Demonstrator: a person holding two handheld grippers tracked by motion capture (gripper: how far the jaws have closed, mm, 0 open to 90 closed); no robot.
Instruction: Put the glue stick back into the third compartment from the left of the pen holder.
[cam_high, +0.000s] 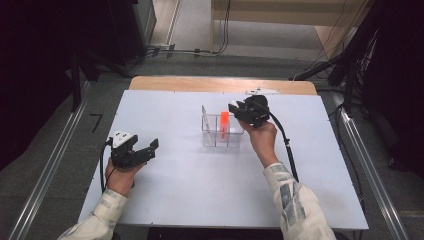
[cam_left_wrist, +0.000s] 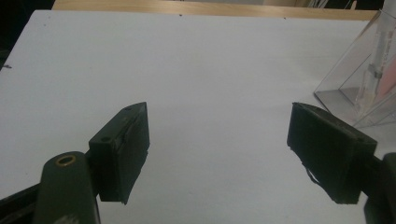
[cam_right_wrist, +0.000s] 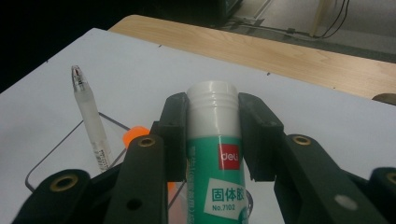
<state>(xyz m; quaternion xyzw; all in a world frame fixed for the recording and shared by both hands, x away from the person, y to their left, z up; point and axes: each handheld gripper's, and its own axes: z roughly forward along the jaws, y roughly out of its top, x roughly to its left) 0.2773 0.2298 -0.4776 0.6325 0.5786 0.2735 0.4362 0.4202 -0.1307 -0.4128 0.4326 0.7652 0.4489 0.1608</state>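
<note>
My right gripper is shut on a green and white glue stick, its white cap poking out past the jaws. In the high view the right gripper hovers over a clear plastic organizer in the middle of the white table. In the organizer stand an orange marker and a translucent pen. My left gripper rests near the table's left side, open with nothing between its jaws. The left gripper faces bare table, with the organizer at the right edge of its view.
The white board covers a wooden table whose far edge shows behind it. A black cable trails from the right gripper over the person's forearm. Dark stands and floor cables surround the table.
</note>
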